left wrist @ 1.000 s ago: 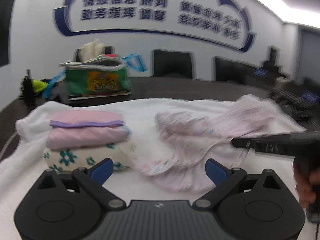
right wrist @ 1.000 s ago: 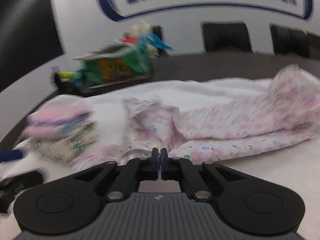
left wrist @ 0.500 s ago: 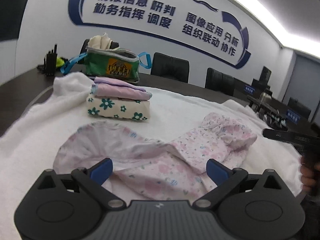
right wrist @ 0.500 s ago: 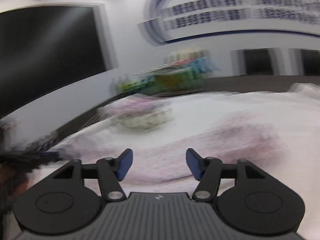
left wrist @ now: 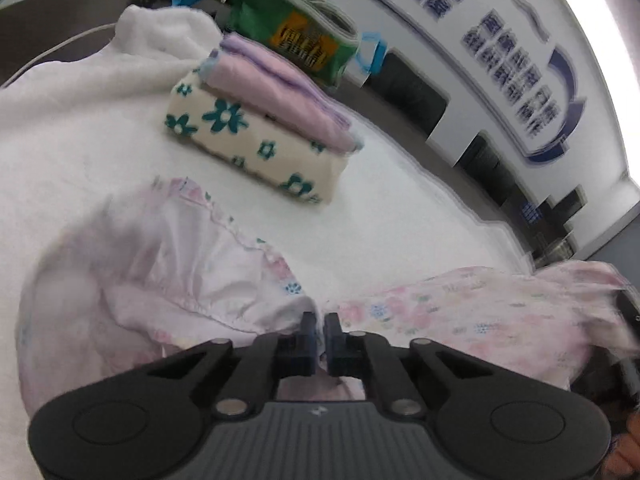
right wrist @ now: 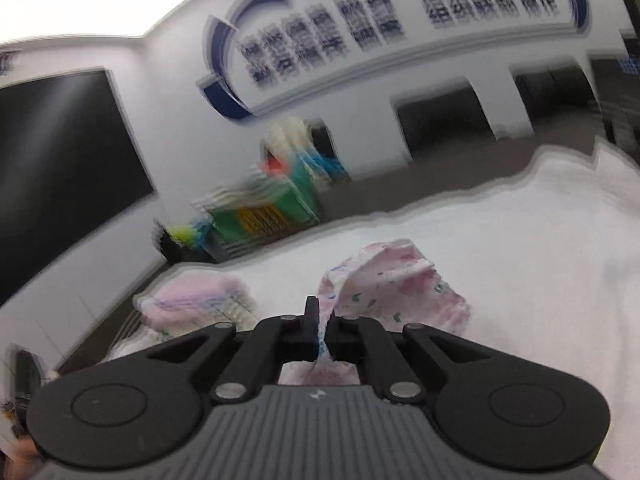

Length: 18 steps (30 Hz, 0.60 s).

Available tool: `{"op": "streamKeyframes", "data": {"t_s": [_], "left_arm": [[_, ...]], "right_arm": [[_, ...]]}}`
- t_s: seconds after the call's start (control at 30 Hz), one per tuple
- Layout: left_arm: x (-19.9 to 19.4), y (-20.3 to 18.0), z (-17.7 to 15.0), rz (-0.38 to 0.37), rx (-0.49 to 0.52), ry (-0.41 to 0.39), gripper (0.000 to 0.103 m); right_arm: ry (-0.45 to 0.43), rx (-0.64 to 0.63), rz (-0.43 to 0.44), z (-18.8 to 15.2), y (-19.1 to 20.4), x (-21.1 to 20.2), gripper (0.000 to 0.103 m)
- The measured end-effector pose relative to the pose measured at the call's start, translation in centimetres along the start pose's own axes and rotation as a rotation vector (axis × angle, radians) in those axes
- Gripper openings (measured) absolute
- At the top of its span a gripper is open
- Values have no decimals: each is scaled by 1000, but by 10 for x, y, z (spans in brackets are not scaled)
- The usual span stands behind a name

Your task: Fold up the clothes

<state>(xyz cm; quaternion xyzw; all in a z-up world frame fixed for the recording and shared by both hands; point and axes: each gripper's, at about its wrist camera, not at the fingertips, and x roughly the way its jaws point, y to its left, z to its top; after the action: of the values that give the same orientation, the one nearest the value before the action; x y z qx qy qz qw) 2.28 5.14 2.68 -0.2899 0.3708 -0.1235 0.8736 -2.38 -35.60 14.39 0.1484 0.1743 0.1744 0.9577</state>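
On the left side of the left wrist view, a white towel (left wrist: 72,112) covers the dark worktop (left wrist: 44,4). On it stands a pile of folded clothes (left wrist: 256,120): a cream piece with teal flowers below and a lilac-pink piece on top. Behind the pile is a green bag (left wrist: 296,28) with blue handles and an orange label; the print on the label is too blurred to read. On the wall, the big blue Chinese characters (left wrist: 508,48) are smeared and I cannot read them.

The pink floral garment (left wrist: 180,280) lies on the towel near the camera and spreads to the right edge. The left tongs (left wrist: 319,330) are closed narrow and pinch a fold of this garment.

In the right wrist view, the right tongs (right wrist: 322,322) are also closed narrow, with an edge of the same garment (right wrist: 392,284) between the pads, and the cloth lifts up in a hump just ahead. The folded pile (right wrist: 200,304) is to the left, blurred.
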Motion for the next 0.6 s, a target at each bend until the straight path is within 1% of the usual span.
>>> {"op": "streamKeyframes", "data": {"t_s": [0.07, 0.13, 0.2, 0.27, 0.33, 0.4, 0.47, 0.53, 0.6], "left_arm": [[-27, -6, 0, -74, 9, -92, 1], [-68, -18, 3, -151, 45, -194, 1], [-119, -24, 3, -218, 83, -319, 1], [-172, -30, 3, -283, 120, -448, 1], [-213, -33, -1, -310, 143, -547, 1], [-249, -37, -9, -336, 171, -636, 1], [-281, -46, -19, -352, 226, -702, 1], [-307, -59, -26, -331, 279, -743, 1], [-320, -72, -26, -298, 325, -763, 1]], "right_arm": [[-77, -64, 46, 18, 22, -38, 0], [-154, -127, 93, 35, 44, -75, 0], [-230, -191, 139, 53, 66, -113, 0], [-289, -234, 152, 57, 80, -149, 0], [-330, -248, 161, 52, 85, -178, 0], [-346, -241, 176, 43, 87, -198, 0], [-360, -231, 198, 35, 89, -216, 0], [-373, -218, 230, 28, 92, -231, 0], [-395, -210, 245, 27, 91, -240, 0]]}}
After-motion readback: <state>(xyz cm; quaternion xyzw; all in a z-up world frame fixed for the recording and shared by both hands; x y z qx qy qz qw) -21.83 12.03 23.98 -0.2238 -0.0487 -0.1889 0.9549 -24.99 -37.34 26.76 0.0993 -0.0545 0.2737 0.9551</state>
